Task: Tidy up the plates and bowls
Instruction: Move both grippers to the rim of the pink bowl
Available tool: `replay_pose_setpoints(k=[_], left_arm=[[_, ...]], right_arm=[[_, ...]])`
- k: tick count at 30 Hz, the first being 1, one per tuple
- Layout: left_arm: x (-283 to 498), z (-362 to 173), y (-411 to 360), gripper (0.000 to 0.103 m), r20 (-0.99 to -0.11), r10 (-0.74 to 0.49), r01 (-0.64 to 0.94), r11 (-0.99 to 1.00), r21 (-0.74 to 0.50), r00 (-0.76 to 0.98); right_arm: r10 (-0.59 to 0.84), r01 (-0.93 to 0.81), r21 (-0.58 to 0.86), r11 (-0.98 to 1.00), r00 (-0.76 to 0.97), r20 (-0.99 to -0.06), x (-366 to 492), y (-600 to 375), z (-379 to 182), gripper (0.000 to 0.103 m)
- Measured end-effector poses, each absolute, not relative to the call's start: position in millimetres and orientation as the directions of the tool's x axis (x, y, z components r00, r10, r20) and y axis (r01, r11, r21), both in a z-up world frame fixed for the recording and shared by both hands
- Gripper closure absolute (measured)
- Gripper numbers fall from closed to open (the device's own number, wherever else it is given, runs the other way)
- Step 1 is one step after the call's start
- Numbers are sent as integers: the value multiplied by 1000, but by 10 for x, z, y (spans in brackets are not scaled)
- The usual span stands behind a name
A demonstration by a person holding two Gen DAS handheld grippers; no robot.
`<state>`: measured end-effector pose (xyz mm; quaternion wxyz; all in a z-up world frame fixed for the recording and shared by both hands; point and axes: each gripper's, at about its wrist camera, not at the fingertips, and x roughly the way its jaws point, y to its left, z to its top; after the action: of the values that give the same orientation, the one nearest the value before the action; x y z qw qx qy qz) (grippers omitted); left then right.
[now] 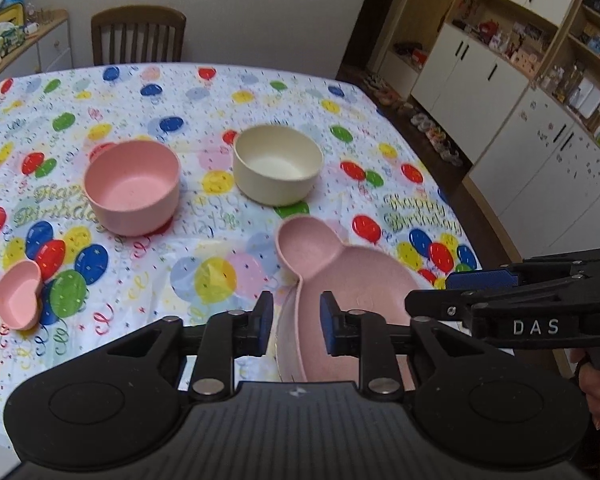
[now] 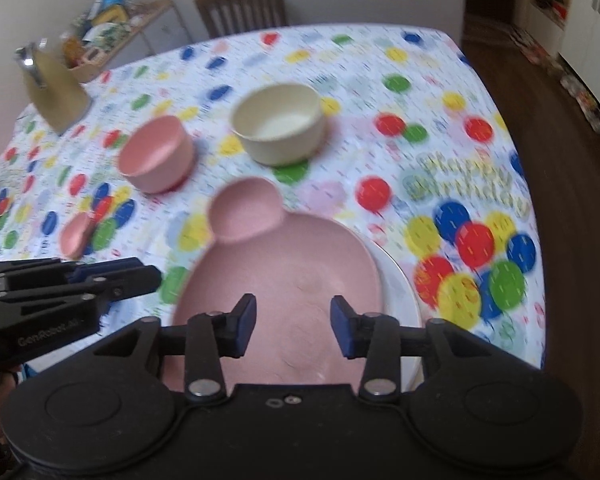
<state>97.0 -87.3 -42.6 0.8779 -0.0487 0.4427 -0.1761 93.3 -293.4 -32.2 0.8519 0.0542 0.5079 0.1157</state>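
Fingers of the left gripper [image 1: 296,322] spread, straddling the near rim of the pink eared plate [image 2: 284,264] without gripping it; fingers of the right gripper [image 2: 293,326] likewise spread, above the plate's centre. The plate rests on a white plate [image 2: 400,284] at the table's near edge. Beyond: pink bowl [image 1: 132,188], cream bowl [image 1: 278,164], small pink heart dish [image 1: 18,294] on the balloon tablecloth [image 1: 204,92].

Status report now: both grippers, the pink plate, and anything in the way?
Left gripper open, straddling the pink eared plate rim. Right gripper open over the plate. Plate sits on white plate. Nothing in the way.
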Motion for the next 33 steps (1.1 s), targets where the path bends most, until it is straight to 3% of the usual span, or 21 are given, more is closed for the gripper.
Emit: replay_pose_setpoints(k=[9, 11, 15, 18, 20, 33], left_arm=[[1096, -173, -495, 69, -717, -280, 170, 960, -223, 638], [1128, -128, -403, 46, -703, -249, 139, 968, -211, 666], [1235, -45, -241, 41, -682, -198, 98, 978, -183, 704], [1342, -17, -126, 30, -676, -152, 50, 985, -167, 721], [1409, -8, -47, 24, -668, -117, 18, 988, -154, 735], [1966, -195, 333, 23, -695, -26, -116, 981, -157, 718]], right_arm=[[324, -301, 187, 935, 512, -796, 1145, -2513, -2, 30], [336, -328, 179, 928, 524, -783, 1221, -2432, 61, 24], [368, -378, 169, 910, 549, -750, 1374, -2273, 175, 13], [375, -390, 161, 906, 569, -731, 1502, -2157, 211, 3], [382, -392, 167, 904, 571, -726, 1595, -2093, 217, 0], [390, -393, 179, 902, 564, -728, 2341, -1707, 114, 0]])
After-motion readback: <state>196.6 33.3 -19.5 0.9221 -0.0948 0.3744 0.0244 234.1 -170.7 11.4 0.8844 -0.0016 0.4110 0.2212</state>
